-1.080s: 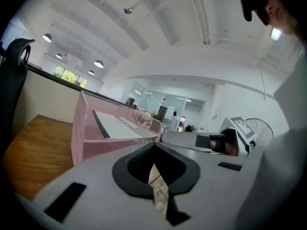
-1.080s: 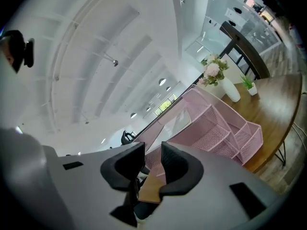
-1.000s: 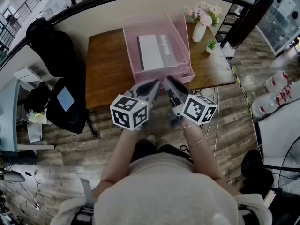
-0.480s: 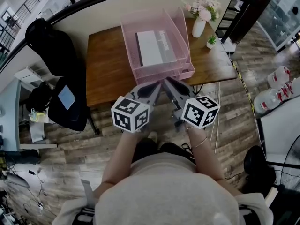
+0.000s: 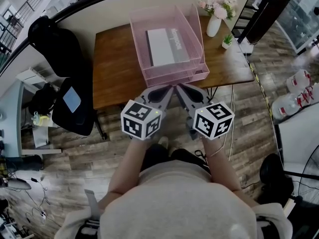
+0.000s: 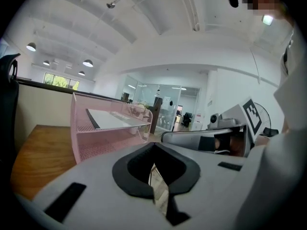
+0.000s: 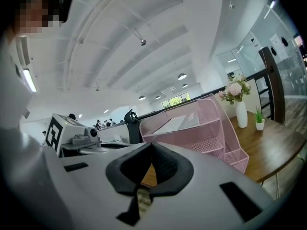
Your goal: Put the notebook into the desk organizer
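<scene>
A grey-and-white notebook lies flat in the top tray of the pink mesh desk organizer on the wooden table. Both grippers hang in front of the table's near edge, close to the person's body, tips nearly touching each other. My left gripper is shut with nothing in it. So is my right gripper. In the left gripper view the organizer stands ahead to the left with the notebook on top. In the right gripper view the organizer is ahead to the right.
A white vase of pink flowers and a small potted plant stand at the table's right end. A black chair with a bag is left of the table. Water bottles sit on the floor at far right.
Both grippers have drawn back a little from the organizer's front toward the body. The notebook has stayed in the top tray.
</scene>
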`<state>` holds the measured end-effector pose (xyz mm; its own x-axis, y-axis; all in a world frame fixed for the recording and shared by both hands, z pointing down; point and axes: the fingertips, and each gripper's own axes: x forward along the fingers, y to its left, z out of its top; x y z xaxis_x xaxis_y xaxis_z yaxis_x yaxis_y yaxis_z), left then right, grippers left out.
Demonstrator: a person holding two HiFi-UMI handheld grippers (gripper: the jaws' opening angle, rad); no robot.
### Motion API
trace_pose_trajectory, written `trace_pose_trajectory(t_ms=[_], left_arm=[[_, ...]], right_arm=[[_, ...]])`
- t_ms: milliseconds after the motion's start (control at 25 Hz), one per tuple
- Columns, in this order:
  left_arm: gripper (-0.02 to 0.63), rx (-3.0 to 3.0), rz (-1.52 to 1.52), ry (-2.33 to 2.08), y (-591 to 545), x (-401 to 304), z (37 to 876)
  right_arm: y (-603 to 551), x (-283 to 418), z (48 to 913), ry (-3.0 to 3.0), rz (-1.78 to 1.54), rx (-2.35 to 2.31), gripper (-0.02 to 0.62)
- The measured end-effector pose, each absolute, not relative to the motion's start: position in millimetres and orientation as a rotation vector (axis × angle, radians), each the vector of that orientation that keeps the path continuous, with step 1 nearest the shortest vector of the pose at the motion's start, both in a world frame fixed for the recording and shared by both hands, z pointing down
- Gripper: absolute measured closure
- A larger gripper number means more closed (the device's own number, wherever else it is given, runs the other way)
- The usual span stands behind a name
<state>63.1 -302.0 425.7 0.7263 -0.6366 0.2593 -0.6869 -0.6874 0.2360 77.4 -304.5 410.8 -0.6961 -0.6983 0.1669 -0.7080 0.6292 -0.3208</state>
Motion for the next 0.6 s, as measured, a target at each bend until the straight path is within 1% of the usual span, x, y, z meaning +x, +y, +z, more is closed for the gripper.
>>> trace_pose_trajectory(t_ms=[200,360,600], left_arm=[[0.595,2.618,0.282,-1.031,-297,64,434],[0.595,2.623,0.326,-1.042,-293,63,441],[0.595,2.614,0.274,-1.082,-290,59,439]], right_arm=[[-300,78,418,-2.745,0.418,1.201,0.584],[-296,76,425,-2.708,0.372,1.186,0.584],[-288,73,431,-2.688,0.270,1.167,0.584]])
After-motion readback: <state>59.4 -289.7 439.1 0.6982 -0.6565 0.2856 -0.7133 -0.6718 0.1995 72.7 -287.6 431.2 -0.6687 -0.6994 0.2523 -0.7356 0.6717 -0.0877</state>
